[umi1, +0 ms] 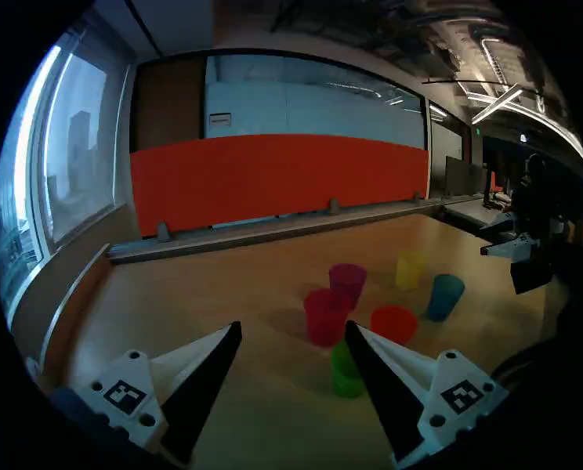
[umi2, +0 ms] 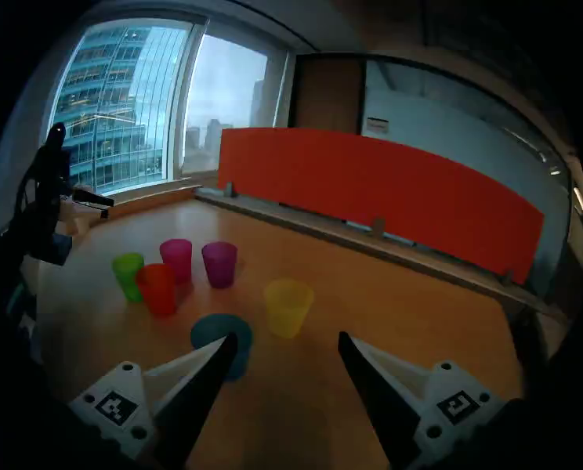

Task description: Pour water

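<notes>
left tool (umi1: 291,325) at bottom of left gripper view: fingers spread wide, nothing btwn them, over the wooden tabletop (umi1: 213,290). at its right finger sits the green cup (umi1: 340,376), partly hidden by that finger. above it, near frame centre, a pink-red cup (umi1: 325,316). purple cup (umi1: 347,282) is just behind that, and orange cup (umi1: 393,323) is just right of the pink-red one. further right & up are yellow cup (umi1: 410,269) and teal cup (umi1: 445,296), near each other and a bit apart from the other four. all six stand upright; can't tell if any holds water. orange partition (umi1: 276,176) runs across mid-frame along the tabletop's far edge.

right tool (umi2: 286,337) at bottom of right gripper view: fingers also apart, pinching nothing. teal cup sits at its left fingertip, partly covered by it. yellow cup is just above the gap, frame centre. the other four cups cluster centre-left. big window (umi2: 127,102) upper left, w/ towers outside.
</notes>
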